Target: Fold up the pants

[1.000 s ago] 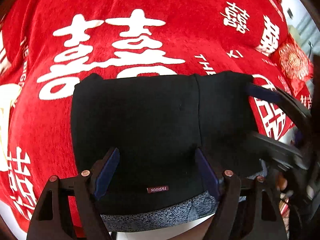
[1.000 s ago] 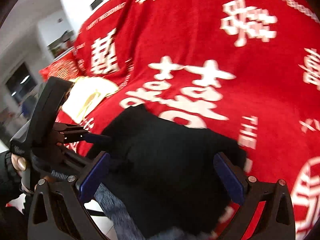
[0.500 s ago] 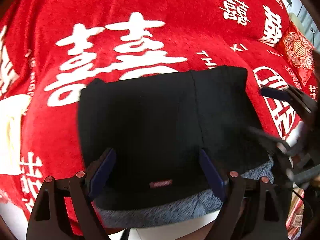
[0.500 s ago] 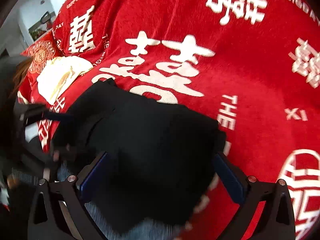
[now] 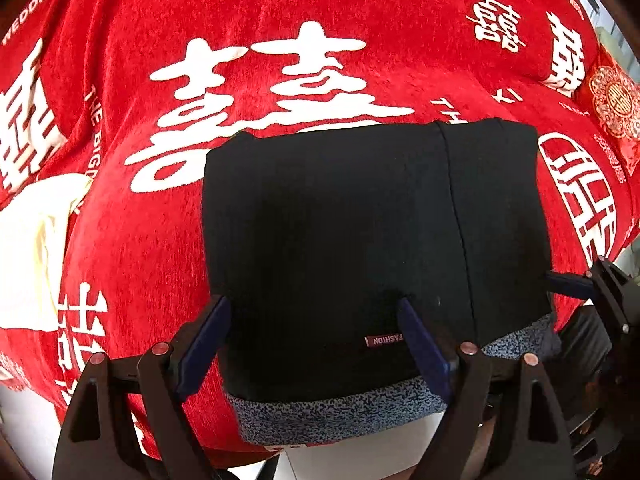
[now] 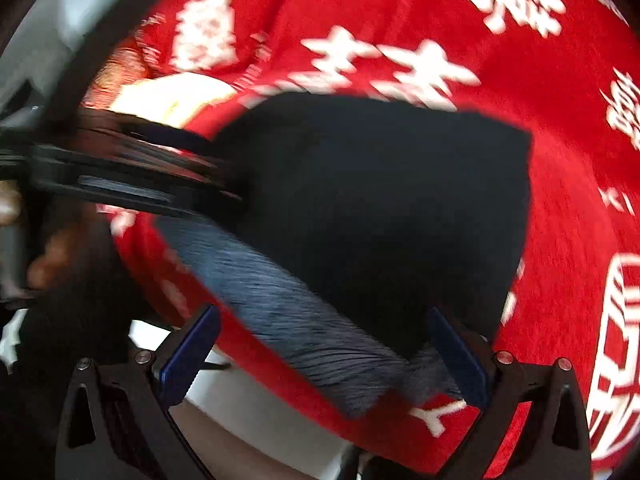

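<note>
Black pants (image 5: 340, 240), folded into a compact rectangle with the grey speckled waistband (image 5: 336, 416) at the near edge, lie flat on a red blanket (image 5: 120, 260) printed with white characters. Left gripper (image 5: 316, 344): jaws apart, just widened, straddling the near edge without pressing. Right gripper (image 6: 320, 360): jaws wide apart above the waistband corner; view blurred.

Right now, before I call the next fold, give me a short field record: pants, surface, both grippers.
pants: black pants, folded into a compact block, grey speckled waistband at the near edge
surface: red blanket with white characters
left gripper: open over the near edge, pads not pressing the cloth
right gripper: open over the waistband corner; this view is blurred
other: cream cloth left of the pants
</note>
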`<state>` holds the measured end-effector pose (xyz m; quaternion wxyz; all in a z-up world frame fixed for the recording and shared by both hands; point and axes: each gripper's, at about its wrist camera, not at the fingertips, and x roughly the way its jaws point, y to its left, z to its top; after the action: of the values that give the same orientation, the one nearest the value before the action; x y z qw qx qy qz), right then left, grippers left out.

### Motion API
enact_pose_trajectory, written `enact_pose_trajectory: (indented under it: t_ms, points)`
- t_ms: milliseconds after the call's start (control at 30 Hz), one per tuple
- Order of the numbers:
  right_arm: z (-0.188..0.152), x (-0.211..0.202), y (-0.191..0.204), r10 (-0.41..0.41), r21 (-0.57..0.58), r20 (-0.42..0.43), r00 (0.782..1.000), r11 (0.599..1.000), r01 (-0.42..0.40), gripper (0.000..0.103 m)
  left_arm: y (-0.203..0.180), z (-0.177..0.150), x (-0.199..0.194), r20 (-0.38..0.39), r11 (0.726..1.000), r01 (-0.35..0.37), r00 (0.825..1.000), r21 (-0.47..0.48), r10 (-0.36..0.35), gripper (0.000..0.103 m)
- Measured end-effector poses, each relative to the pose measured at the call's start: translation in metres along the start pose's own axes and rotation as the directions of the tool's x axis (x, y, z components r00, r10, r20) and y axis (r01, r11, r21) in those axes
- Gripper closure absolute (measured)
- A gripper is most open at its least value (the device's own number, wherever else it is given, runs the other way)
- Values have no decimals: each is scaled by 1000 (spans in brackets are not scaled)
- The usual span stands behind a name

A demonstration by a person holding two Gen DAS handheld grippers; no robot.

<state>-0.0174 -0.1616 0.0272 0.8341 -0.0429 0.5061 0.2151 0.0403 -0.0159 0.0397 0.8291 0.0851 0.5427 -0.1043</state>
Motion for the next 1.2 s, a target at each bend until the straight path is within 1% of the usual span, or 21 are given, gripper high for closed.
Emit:
enact_pose_trajectory:
  t_ms: [33, 100, 233, 300, 333, 433, 500, 567, 600, 633, 667, 733, 833, 933, 967, 1000, 1033, 1067, 1100, 1133, 1200]
  points:
    - [1, -2, -3, 18, 18, 11, 1000, 1000, -18, 0, 0, -1, 0, 2, 1000, -1, 1000, -1, 1, 14]
    - [4, -8, -5, 33, 32, 2, 999, 999, -34, 0, 2, -1, -1, 4, 1000, 9, 1000, -11, -9, 14]
    - [13, -36, -6, -17, 6, 72, 997, 1000, 16, 0, 10, -3, -7, 6, 998, 33, 999, -46, -33, 14]
    - [24, -50, -9, -34, -12, 107, 994, 999, 36, 0, 14, -8, -8, 5, 997, 48, 999, -65, -47, 14]
    - [29, -54, -10, 6, -12, 58, 998, 1000, -5, 0, 14, -10, -7, 5, 996, 52, 999, -70, -52, 14]
    - [57, -49, -13, -8, -39, 75, 997, 999, 11, 0, 14, -14, -5, 9, 995, 57, 998, -84, -57, 14]
    - [80, -34, -13, 10, -44, 63, 998, 999, -8, 0, 16, -14, -5, 9, 994, 64, 998, -93, -63, 13]
    - [98, -17, -12, 31, -52, 32, 999, 998, -29, 0, 18, -16, -3, 2, 991, 76, 997, -109, -77, 12]
    - [105, -6, -14, 39, -52, 3, 999, 998, -39, 0, 19, -17, -2, 7, 990, 83, 997, -117, -83, 11]
    - [111, 11, -18, 21, -31, -42, 999, 999, -22, 0, 20, -19, -2, 6, 988, 92, 996, -124, -92, 10]
    - [110, 24, -27, -4, -7, -89, 996, 1000, 4, 0, 21, -21, -2, 6, 987, 102, 995, -124, -102, 9]
    - [109, 50, -41, 1, 59, -158, 988, 998, 8, 0, 22, -25, -5, 18, 987, 109, 994, -118, -107, 9]
    - [108, 41, -36, -21, 34, -135, 991, 999, 26, 0, 29, -29, -9, 28, 985, 115, 993, -127, -112, 9]
    - [91, 3, -32, -25, 7, -26, 999, 1000, 25, 0, 40, -30, -10, 39, 980, 143, 990, -139, -139, 8]
    - [85, -1, -36, -43, 16, -20, 999, 999, 43, 0, 44, -29, -9, 42, 977, 157, 987, -147, -153, 8]
    - [76, -4, -45, -76, 43, -22, 997, 996, 77, 0, 46, -27, -7, 41, 974, 169, 986, -154, -165, 8]
    - [69, -5, -54, -87, 72, -28, 996, 993, 89, 0, 47, -26, -4, 32, 970, 182, 983, -159, -179, 8]
    - [61, -5, -67, -77, 113, -37, 996, 990, 80, 0, 46, -25, -1, 26, 969, 186, 982, -160, -185, 8]
    - [52, -3, -82, -47, 175, -44, 998, 983, 54, 0, 43, -24, 2, 20, 969, 189, 982, -156, -188, 8]
    - [49, -3, -92, -27, 211, -42, 999, 977, 36, 0, 40, -23, 3, 20, 970, 191, 981, -153, -190, 8]
    - [44, -1, -107, 17, 274, -13, 1000, 962, -13, 0, 34, -22, 5, 19, 972, 187, 982, -143, -186, 8]
